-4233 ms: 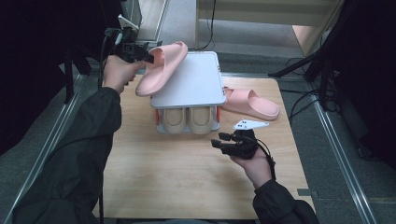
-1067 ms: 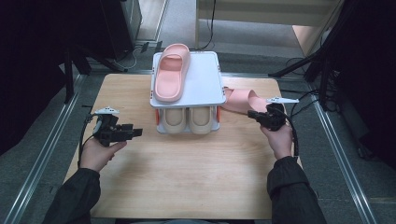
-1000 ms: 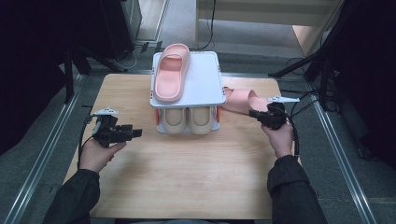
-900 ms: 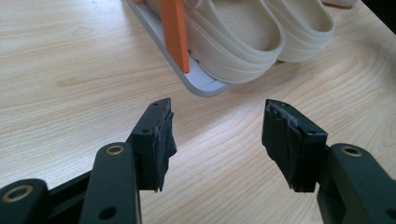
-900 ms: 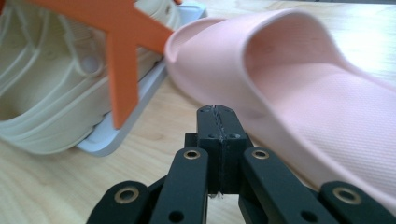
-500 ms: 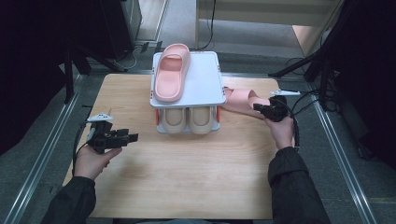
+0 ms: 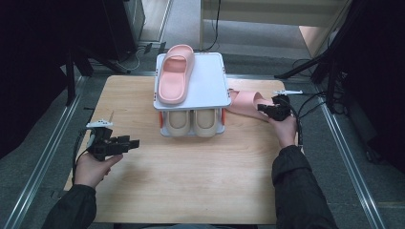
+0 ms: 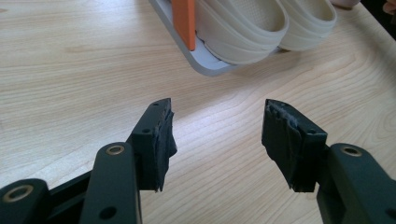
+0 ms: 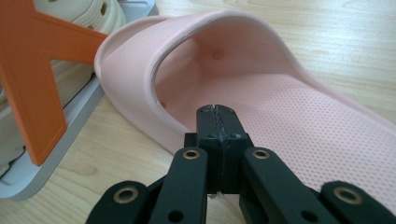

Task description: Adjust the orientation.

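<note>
Right tongs meet the table's pink slipper (jaws together).

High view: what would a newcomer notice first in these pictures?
A pink slipper lies on top of the white two-level rack at the far middle of the table. Its mate, the second pink slipper, lies on the table right of the rack, with the shut right tool at its strap. A beige pair sits on the lower level.

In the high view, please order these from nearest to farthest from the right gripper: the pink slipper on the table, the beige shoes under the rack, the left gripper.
1. Pink slipper on the table, just left of the right gripper.
2. Beige shoes, centre, lower shelf.
3. Left gripper, far left.
</note>
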Demonstrator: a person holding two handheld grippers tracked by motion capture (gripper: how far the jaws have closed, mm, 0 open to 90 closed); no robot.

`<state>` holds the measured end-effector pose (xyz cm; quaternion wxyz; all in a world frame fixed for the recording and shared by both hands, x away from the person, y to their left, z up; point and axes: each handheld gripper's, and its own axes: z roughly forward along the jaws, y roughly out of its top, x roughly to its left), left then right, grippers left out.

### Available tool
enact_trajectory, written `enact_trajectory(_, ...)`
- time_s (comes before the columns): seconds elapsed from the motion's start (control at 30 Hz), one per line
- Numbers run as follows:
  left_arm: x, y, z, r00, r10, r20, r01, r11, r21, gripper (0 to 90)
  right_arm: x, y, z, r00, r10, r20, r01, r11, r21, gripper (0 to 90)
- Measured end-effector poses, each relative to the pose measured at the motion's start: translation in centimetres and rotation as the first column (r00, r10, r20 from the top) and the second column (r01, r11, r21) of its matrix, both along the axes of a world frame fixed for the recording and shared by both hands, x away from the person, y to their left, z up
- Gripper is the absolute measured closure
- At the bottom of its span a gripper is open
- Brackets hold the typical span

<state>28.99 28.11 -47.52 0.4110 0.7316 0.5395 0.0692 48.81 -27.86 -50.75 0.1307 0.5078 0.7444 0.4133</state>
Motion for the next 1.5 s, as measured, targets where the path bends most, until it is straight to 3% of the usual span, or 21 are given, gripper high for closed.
enact_trajectory(0.37, 1.0, -0.3, -0.3, 0.9998, -0.018, -0.008, 0.018, 0.9998, 0.010, 43.5, -1.2, 0.7, 0.3, 0.9982, 0.052, -0.029, -0.053, 0.998, -0.016, 90.0)
enact_trajectory(0.43, 1.3, -0.5, -0.4, 0.9996, -0.025, -0.012, 0.025, 0.9996, 0.011, 43.5, -1.6, 1.1, 0.3, 0.9968, 0.074, -0.028, -0.076, 0.996, -0.040, 90.0)
enact_trajectory(0.53, 1.8, -0.6, -0.5, 0.9995, -0.030, -0.013, 0.030, 0.9995, 0.001, 43.5, -2.0, 1.3, 0.1, 0.9932, 0.105, -0.049, -0.106, 0.994, -0.007, 90.0)
enact_trajectory(0.6, 2.1, -0.7, -0.4, 0.9994, -0.034, -0.011, 0.034, 0.9994, 0.007, 43.5, -2.2, 1.7, -0.2, 0.9914, 0.118, -0.056, -0.121, 0.992, -0.039, 90.0)
enact_trajectory(0.8, 2.5, -1.1, -0.5, 0.9988, -0.046, -0.015, 0.046, 0.9989, -0.004, 43.5, -2.4, 0.9, 0.4, 0.9980, 0.060, -0.018, -0.061, 0.998, -0.036, 90.0)
enact_trajectory(1.0, 1.9, -0.7, -0.5, 0.9992, -0.037, -0.016, 0.037, 0.9993, -0.006, 43.4, -1.6, 0.0, 0.1, 0.9993, 0.023, -0.028, -0.024, 0.999, -0.037, 90.0)
enact_trajectory(1.17, 0.9, -0.2, -0.7, 0.9997, -0.011, -0.021, 0.011, 0.9999, 0.002, 43.3, -0.5, 0.2, -0.2, 0.9990, 0.003, -0.046, -0.003, 1.000, -0.002, 89.9)
enact_trajectory(1.5, 0.1, 0.9, -0.7, 0.9996, 0.022, -0.018, -0.023, 0.9997, -0.008, 43.3, -0.5, 2.0, 0.1, 0.9927, 0.072, -0.097, -0.071, 0.997, 0.013, 90.0)
